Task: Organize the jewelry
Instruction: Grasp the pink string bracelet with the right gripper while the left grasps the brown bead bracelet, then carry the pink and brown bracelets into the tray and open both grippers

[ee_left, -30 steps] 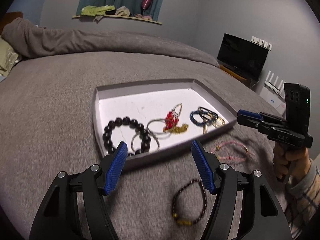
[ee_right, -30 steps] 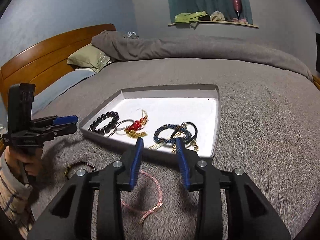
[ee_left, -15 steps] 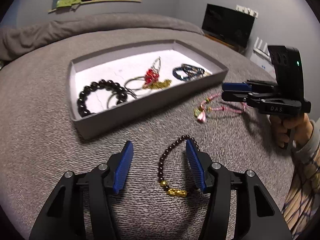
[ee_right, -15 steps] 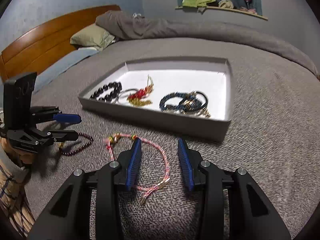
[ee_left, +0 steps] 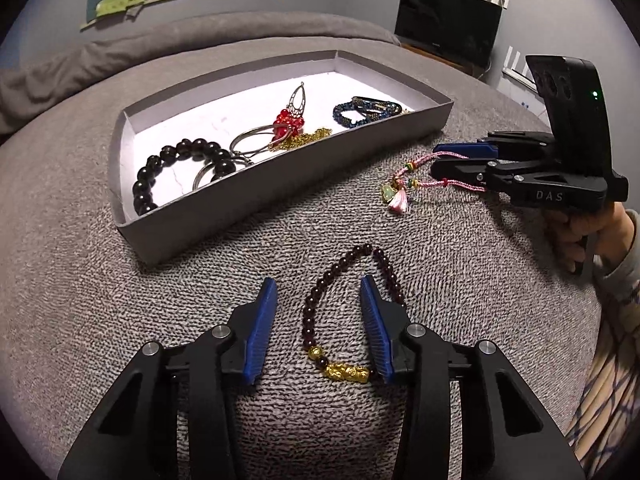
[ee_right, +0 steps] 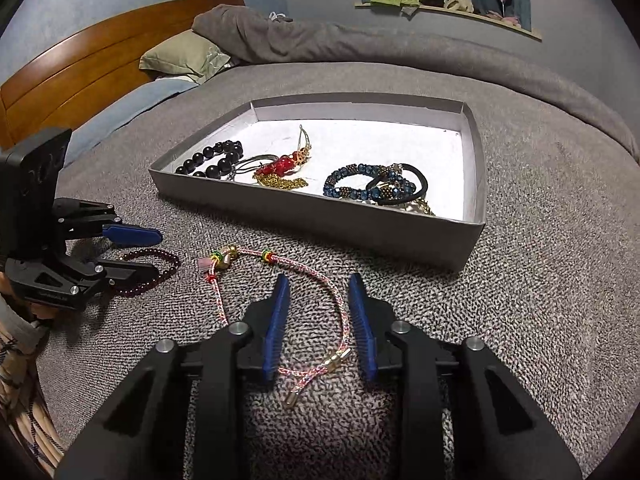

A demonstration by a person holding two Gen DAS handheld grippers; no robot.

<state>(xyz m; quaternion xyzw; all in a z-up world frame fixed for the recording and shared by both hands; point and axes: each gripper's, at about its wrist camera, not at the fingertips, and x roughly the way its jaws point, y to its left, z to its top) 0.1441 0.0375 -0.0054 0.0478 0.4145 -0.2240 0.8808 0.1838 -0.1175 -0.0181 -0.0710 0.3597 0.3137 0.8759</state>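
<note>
In the left wrist view, the left gripper [ee_left: 319,294] is low over the grey bedspread [ee_left: 80,272] with its blue fingers set wide apart. The dark red bead bracelet [ee_left: 346,312] lies flat on the bedspread; its left strand and gold charm sit between the fingers, while its right strand passes under the right finger. No finger presses on it. Beyond it stands the grey tray [ee_left: 248,196], which holds a black bead bracelet [ee_left: 180,168], metal rings [ee_left: 248,140], a red earring [ee_left: 289,120], a gold chain [ee_left: 308,138] and blue bracelets [ee_left: 366,110]. To the right, the right gripper [ee_left: 436,158] reaches over the pink cord bracelet [ee_left: 404,188], which lies on the bedspread just beside the tray's near wall. One finger shows above the cord and one below it. In the right wrist view, the right gripper [ee_right: 319,296] is also open, at a moderate width. The pink cord bracelet [ee_right: 280,296] lies on the bedspread with one side of its loop and its gold clasp between the fingers, and its tassel end off to the left. The fingers are not closed on it. At the left edge, the left gripper [ee_right: 156,252] straddles the dark red bead bracelet [ee_right: 154,268]. The tray [ee_right: 320,216] sits beyond, with the same jewelry inside it.
</note>
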